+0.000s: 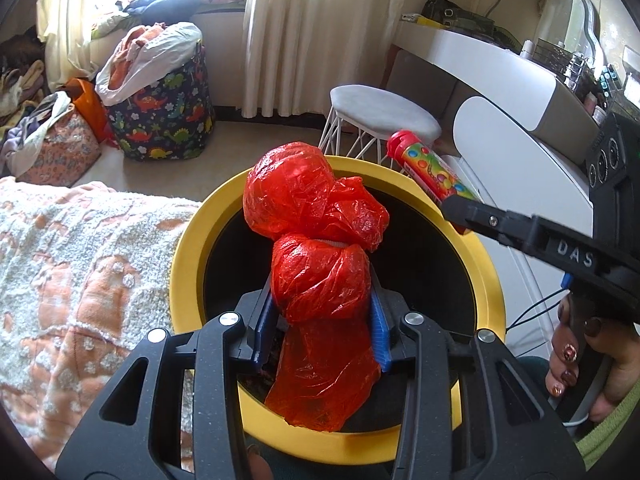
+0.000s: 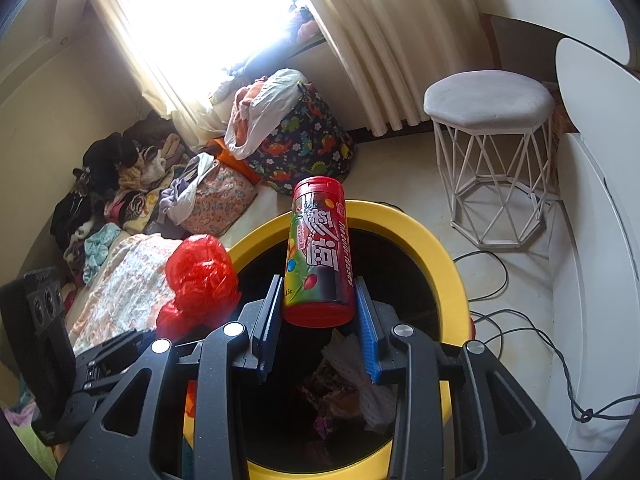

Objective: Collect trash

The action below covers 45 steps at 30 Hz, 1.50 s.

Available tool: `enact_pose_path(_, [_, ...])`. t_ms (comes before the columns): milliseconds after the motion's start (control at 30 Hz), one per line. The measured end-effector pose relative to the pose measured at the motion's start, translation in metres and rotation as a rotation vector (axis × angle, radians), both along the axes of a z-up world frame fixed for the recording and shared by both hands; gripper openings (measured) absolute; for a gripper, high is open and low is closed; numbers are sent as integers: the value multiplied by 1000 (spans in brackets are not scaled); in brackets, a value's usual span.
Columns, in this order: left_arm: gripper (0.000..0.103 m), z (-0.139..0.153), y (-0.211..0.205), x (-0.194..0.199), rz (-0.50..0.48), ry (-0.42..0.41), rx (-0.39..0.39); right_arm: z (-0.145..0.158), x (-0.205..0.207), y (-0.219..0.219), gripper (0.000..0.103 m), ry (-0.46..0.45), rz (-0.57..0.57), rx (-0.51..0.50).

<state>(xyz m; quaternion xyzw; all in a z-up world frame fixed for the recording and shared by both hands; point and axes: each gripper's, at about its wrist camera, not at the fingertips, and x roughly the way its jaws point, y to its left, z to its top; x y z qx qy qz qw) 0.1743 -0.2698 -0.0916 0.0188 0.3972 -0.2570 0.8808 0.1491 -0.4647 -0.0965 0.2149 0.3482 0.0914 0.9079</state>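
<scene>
A crumpled red plastic bag (image 1: 320,256) hangs over the black mouth of the yellow-rimmed trash bin (image 1: 188,248); my left gripper (image 1: 322,322) is shut on the bag's middle, blue pads pressing both sides. In the right wrist view, my right gripper (image 2: 316,314) is shut on a red candy canister (image 2: 318,252), held over the yellow-rimmed bin (image 2: 444,256). The red bag (image 2: 200,276) shows at its left. From the left wrist view the candy canister (image 1: 430,170) pokes out past the right gripper's finger (image 1: 476,216). Crumpled rubbish (image 2: 352,384) lies inside the bin.
A bed with an orange-and-white blanket (image 1: 80,264) lies left of the bin. A white wire stool (image 2: 492,152) stands behind it, a white desk (image 1: 500,76) to the right. A dinosaur-print hamper (image 1: 164,120) and clothes piles sit by the curtains. Cables (image 2: 520,328) trail on the floor.
</scene>
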Motion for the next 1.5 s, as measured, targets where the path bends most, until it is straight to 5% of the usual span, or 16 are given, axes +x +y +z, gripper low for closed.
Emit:
enact_pose_path(400, [39, -1, 2, 1, 14, 11, -5, -3, 2, 0, 34, 16, -3, -2])
enact_pose_path(600, [55, -2, 5, 0, 10, 20, -5, 1, -1, 0, 34, 14, -12, -9])
enact_pose_path(700, [71, 1, 8, -1, 15, 18, -8, 2, -3, -1, 35, 13, -16, -13])
enact_pose_path(967, [91, 12, 18, -8, 39, -12, -27, 9, -8, -1, 60, 2, -40, -29])
enact_pose_path(1233, [92, 26, 33, -15, 74, -41, -20, 21, -19, 0, 86, -25, -78, -56])
enact_pose_path(1500, [92, 38, 57, -25, 139, -64, -22, 37, -32, 17, 94, -60, -79, -107])
